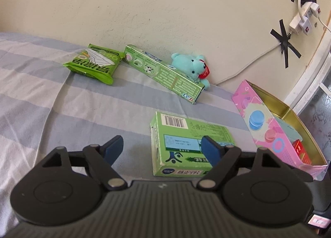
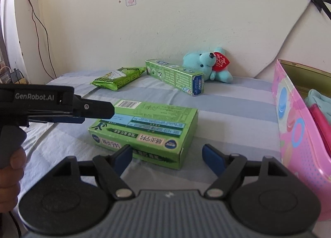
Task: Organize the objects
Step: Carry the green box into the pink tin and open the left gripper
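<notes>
A bed [image 1: 62,101] with a striped blue and white sheet sits against a cream wall [image 1: 165,20]. The green box [image 1: 186,144] lies flat in the middle. The left gripper [image 1: 163,146] is open, one pad above the box. The right gripper [image 2: 167,155] is open too, just in front of it. At 3 o'clock a pink bin [image 2: 293,130] is cut off. At 12 o'clock lie a snack bag [image 1: 93,64], a long box [image 1: 165,72] and a teddy [image 1: 190,66]. The bed at 9 o'clock is bare.

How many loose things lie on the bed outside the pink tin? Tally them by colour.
Green: 3, the snack packet, the long carton, the flat box
Turquoise: 1, the plush bear
Total: 4
</notes>
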Motion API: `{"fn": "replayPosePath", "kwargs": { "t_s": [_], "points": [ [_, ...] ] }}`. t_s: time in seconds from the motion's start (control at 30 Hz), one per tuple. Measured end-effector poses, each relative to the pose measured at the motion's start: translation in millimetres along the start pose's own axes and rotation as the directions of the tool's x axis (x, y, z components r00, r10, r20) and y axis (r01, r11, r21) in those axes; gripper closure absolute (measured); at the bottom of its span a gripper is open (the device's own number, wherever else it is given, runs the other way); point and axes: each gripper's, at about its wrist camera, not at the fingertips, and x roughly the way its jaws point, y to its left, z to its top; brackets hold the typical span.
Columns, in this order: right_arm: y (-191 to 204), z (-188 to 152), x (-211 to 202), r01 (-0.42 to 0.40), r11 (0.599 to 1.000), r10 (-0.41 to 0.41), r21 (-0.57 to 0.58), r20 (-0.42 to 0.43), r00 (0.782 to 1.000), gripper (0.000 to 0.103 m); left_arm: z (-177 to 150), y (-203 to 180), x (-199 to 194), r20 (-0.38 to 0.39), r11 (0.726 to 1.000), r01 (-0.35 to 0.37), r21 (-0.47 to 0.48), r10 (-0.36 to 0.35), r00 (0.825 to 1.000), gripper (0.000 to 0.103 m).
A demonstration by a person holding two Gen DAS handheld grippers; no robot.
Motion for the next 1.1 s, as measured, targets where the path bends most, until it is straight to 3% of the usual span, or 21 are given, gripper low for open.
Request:
{"fn": "replayPosePath", "kwargs": {
  "t_s": [0.3,0.33,0.4,0.5,0.67,0.87,1.1],
  "points": [
    [2,3,7,-0.016,1.000,0.017,0.019,-0.023,1.000,0.026,-5,-7,20,-0.021,0.998,-0.011,0.061,0.012,1.000,0.020],
    [3,4,10,-0.014,1.000,0.014,0.014,-0.029,0.999,0.028,-6,-10,21,-0.018,0.996,-0.004,0.090,0.005,1.000,0.025],
    [12,5,12,-0.010,1.000,0.009,-0.026,-0.029,1.000,0.037,-8,-13,20,-0.034,0.993,0.078,0.094,-0.075,0.997,0.037],
    [23,4,8,0.006,0.998,-0.007,-0.056,-0.019,1.000,0.042,-11,-18,8,0.011,0.991,0.030,0.128,-0.032,0.999,0.037],
    [28,3,-24,0.027,0.996,-0.018,-0.088,0.097,0.995,0.043,-5,-41,-24,0.118,0.989,0.042,0.145,-0.060,0.991,0.039],
    [-2,9,-75,0.135,0.988,-0.108,-0.079,0.281,0.954,0.043,17,-112,-32,0.174,0.961,0.127,0.247,-0.173,0.969,0.039],
    [-88,4,-124,0.285,0.957,-0.287,0.059,0.355,0.890,0.042,14,-224,12,0.140,0.880,0.165,0.445,-0.250,0.958,0.039]
  ]
}}
